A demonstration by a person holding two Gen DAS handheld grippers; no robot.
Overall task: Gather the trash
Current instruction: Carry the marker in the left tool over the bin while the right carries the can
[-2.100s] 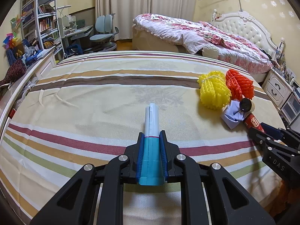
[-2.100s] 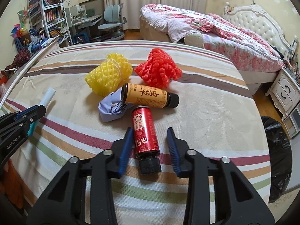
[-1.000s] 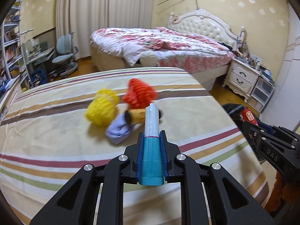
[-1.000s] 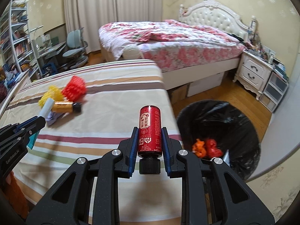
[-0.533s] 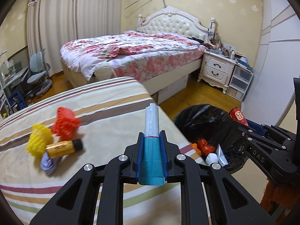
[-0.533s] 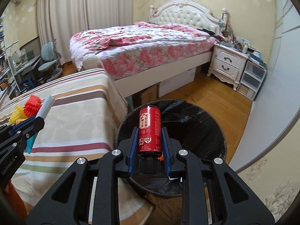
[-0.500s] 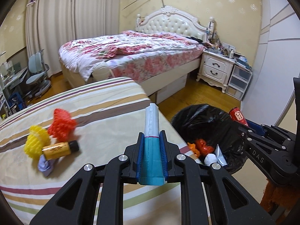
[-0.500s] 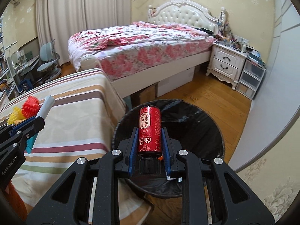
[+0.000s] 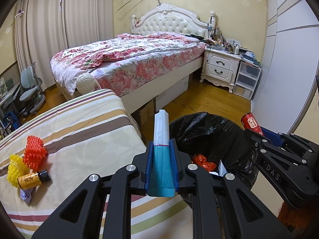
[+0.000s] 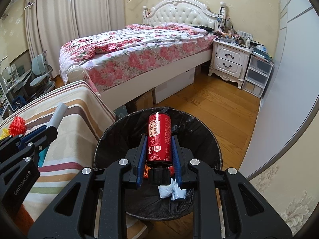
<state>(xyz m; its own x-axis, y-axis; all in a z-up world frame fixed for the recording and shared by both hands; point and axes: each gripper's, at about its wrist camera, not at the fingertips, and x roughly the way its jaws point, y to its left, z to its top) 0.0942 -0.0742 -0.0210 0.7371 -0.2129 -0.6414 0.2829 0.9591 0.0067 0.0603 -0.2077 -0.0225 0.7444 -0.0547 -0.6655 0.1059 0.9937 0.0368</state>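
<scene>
The right gripper (image 10: 158, 160) is clamping a red bottle (image 10: 159, 137) between its blue pads, cap end toward the camera, the bottle's long axis running straight out along the fingers and tilting downward. Directly beneath and beyond it is sitting the black-lined trash bin (image 10: 203, 137) — the bottle is hanging over the bin's open mouth, roughly above its middle, with the rim showing on both sides of the gripper. White crumpled paper and something orange are already lying in the bottom.

The left gripper (image 9: 161, 166) is closing tight on a folded teal-and-white paper packet (image 9: 161, 145), its long axis also pointing forward along the fingers. From this side the bin (image 9: 211, 131) is lying ahead and to the right, and the gripper seems to be hanging over the striped bed (image 9: 83, 131), at the corner nearest the bin — so the right hand is the nearer one, and likely to release first.

Still waiting on the striped bed, toward its left edge in the left wrist view, are a red foam net (image 9: 33, 155), a yellow foam net (image 9: 15, 167), a brown bottle (image 9: 32, 178) and a crumpled lilac paper (image 9: 26, 194), clustered and touching.
</scene>
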